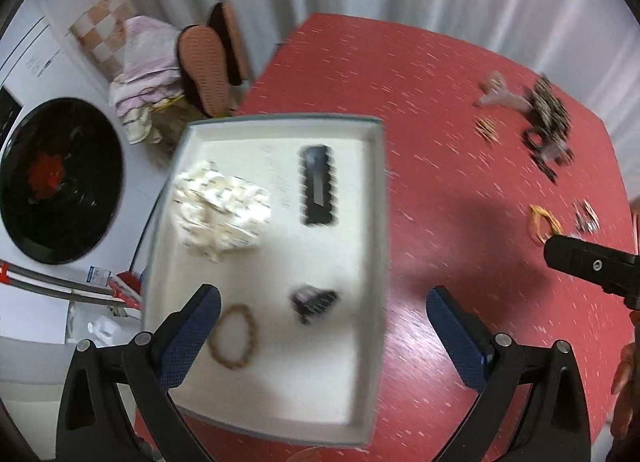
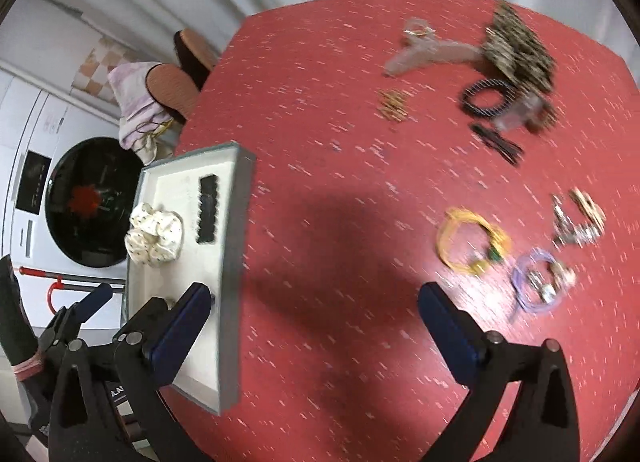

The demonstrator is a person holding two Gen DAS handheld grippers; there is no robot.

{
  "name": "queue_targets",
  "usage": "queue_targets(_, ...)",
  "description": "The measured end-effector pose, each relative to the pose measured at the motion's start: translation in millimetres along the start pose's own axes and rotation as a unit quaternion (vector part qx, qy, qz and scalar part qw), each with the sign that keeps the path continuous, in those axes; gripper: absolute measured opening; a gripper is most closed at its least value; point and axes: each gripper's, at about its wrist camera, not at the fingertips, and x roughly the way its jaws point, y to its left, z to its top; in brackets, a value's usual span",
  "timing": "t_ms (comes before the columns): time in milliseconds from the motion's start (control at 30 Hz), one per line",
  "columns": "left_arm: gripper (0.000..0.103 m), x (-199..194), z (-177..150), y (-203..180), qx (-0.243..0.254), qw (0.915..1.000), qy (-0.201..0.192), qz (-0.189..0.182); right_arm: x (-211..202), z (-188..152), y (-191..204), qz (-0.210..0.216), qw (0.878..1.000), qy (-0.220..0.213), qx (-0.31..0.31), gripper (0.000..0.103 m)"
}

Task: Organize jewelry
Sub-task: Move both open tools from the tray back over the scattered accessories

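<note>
Your left gripper hung with its jaws spread wide and nothing between them, over the near end of the white tray. Your right gripper was likewise wide open and empty, above bare red table just right of the tray's long side.

Inside the tray you had 4 things: a cream patterned scrunchie on the left, a black comb-like hair clip lying lengthwise beside it, a small dark claw clip nearer you, and a brown beaded bracelet just beside your left finger pad. Motion blur kept the finer detail from showing.

Out on the table, well apart from the tray, the rest lay loose. Nearest your right gripper sat a yellow bracelet and a purple bracelet, close together, with a silvery and tan cluster just beyond them. Farther off were a small heap of gold pieces, a pale translucent clip, a leopard-print hair piece, a dark striped hair tie and some black hairpins.

Past the table's left edge stood a washing machine with a dark round door, and a pile of pale laundry with 2 slippers propped sole-out against it.
</note>
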Motion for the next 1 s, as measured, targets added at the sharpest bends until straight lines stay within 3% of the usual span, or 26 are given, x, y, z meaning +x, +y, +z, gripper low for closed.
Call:
queue_targets(433, 0.103, 0, -16, -82, 0.04, 0.9973, 0.035, -0.05, -27, -63, -109, -0.062, 0.995, 0.019, 0.077, 0.103)
queue_targets(1000, 0.103, 34, 3, -141, 0.053, 0.9967, 0.047, -0.04, -44, -62, -179, -0.101, 0.989, -0.001, 0.11, 0.103)
